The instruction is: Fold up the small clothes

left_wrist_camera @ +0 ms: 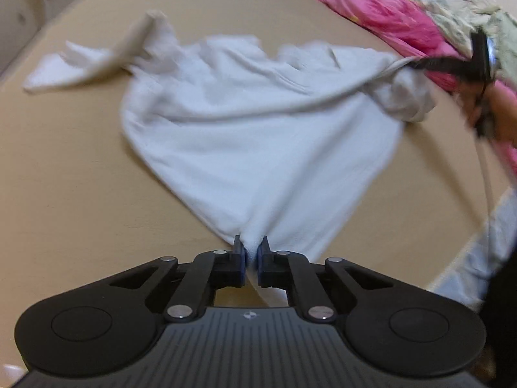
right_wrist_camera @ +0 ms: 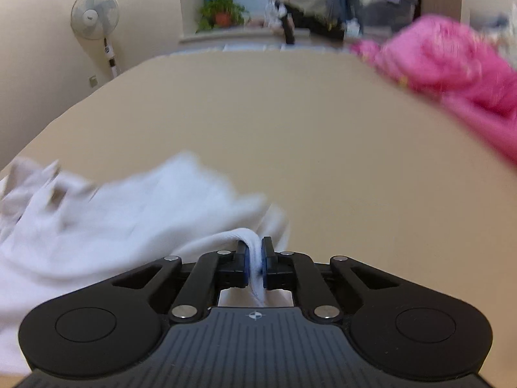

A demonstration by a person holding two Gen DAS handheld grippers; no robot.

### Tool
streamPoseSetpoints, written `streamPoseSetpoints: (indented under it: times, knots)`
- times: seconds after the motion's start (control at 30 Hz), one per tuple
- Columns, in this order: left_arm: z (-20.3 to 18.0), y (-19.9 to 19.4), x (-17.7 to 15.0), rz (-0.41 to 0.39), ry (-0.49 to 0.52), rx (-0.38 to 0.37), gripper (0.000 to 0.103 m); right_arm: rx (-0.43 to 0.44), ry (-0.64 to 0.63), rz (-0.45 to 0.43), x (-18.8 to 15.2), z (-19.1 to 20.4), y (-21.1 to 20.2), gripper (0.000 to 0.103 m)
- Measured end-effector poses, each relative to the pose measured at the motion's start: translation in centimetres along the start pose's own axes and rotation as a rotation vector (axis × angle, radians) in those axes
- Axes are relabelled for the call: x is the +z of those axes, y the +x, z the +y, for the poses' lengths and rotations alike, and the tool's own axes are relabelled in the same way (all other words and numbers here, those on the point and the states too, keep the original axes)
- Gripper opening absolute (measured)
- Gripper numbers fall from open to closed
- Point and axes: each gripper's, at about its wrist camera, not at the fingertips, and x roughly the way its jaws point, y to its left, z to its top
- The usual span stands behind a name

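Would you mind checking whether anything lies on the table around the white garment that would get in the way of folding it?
Nothing visible does. The white garment is pinched by both the left gripper and right gripper; the pink pile sits apart at the table's far edge.

i see the garment (left_wrist_camera: 245,129) spread on the counter (left_wrist_camera: 71,168), straight ahead of my left gripper (left_wrist_camera: 251,250), which pinches its near edge; my right gripper (right_wrist_camera: 255,258) grips the edge far to the right; one sleeve (left_wrist_camera: 97,61) trails off to the far left; a heap of clothes (left_wrist_camera: 404,16) lies behind, at the counter's far right; past the far edge a fan (right_wrist_camera: 93,16) stands left of a potted plant (right_wrist_camera: 221,13)
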Motion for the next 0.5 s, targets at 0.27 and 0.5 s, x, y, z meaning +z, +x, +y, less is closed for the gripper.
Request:
streamPoseSetpoints:
  times: [0.27, 0.5]
  knots:
    - [3.3, -0.8, -0.3, -0.016, -0.032, 0.153, 0.007, -0.248, 0.306, -0.095, 5.4, -6.1, 2.4, 0.016]
    - [4.8, -1.3, 0.2, -0.018, -0.108, 0.079, 0.008, 0.085, 0.165, 0.017, -4.6, -0.8, -0.1, 0.035]
